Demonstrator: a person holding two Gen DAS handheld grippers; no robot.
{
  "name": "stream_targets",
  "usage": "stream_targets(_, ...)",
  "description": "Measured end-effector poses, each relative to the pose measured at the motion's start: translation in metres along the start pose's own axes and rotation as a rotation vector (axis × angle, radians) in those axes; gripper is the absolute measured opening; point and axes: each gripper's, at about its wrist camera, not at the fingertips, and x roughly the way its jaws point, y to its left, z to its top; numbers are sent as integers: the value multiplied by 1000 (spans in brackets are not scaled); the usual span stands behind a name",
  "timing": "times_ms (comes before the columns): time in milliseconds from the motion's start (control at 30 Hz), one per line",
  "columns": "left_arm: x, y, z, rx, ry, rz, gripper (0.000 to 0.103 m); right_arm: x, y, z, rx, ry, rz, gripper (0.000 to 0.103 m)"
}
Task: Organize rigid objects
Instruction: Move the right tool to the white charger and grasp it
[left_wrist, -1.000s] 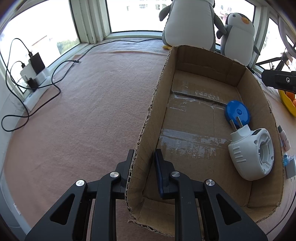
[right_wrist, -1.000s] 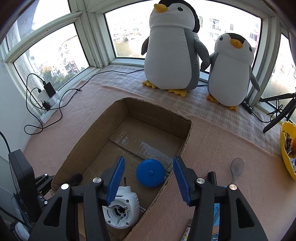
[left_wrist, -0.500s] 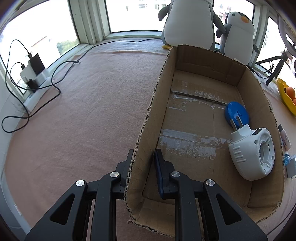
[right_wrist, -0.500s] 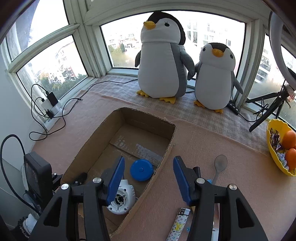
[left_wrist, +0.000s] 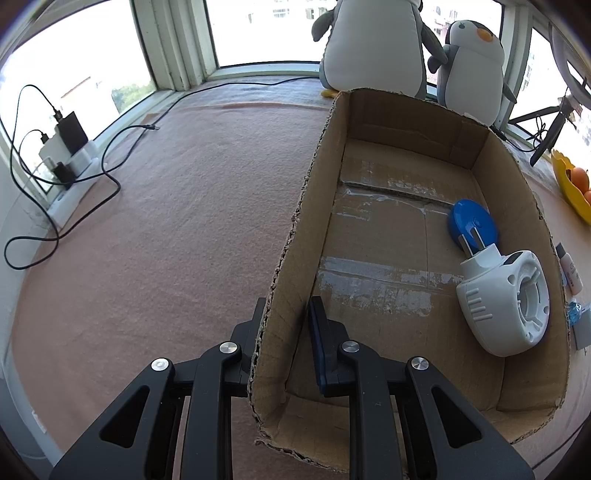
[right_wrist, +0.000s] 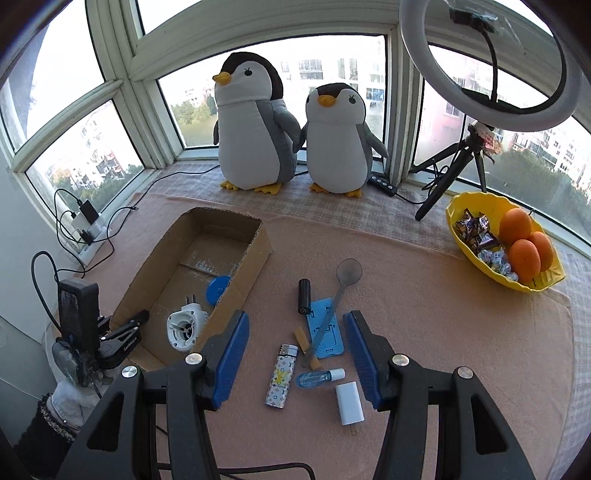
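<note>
My left gripper (left_wrist: 284, 310) is shut on the left wall of the open cardboard box (left_wrist: 295, 240), one finger inside and one outside. Inside the box lie a blue disc (left_wrist: 471, 221) and a white plug-in device (left_wrist: 506, 302). In the right wrist view the box (right_wrist: 255, 258) sits to the left. My right gripper (right_wrist: 295, 315) hangs open and holds nothing. Beneath it on the pink mat lie a patterned lighter (right_wrist: 281, 376), a blue flat stand (right_wrist: 325, 325), a grey spoon (right_wrist: 343, 280), a black cylinder (right_wrist: 303, 295), a small spray bottle (right_wrist: 317, 377) and a white block (right_wrist: 349, 402).
Two plush penguins (right_wrist: 255, 129) stand at the window. At the right are a yellow bowl (right_wrist: 465, 243) of oranges and sweets and a ring light on a tripod (right_wrist: 454, 162). A power strip with cables (right_wrist: 86, 229) lies at the left. A gloved hand (right_wrist: 70, 402) holds the left gripper.
My right gripper has drawn back and up from over the box and swung right, bringing the loose items on the mat into view. The left gripper keeps its hold on the box wall.
</note>
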Motion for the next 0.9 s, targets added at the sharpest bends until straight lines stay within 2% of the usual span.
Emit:
stream_targets(233,-1,-2,0,13,-1,13,18,-47,-34,-22,39,-25,-68,50)
stream_targets(500,-1,-5,0,33,3,29,18,-82,-50,-48,59,-42,-90,50)
stream_targets(600,-2,-6,0,38,3,33,18,-74,-50,-60,47,-32,-100,50)
stream_targets(800,-2,-7,-1,44,6,35,18,-33,-48,-78,45,-18,-77,50)
stream_targets(900,-2,-8,-1,46,7,37,18,-6,-44,-83,37,12,-65,43)
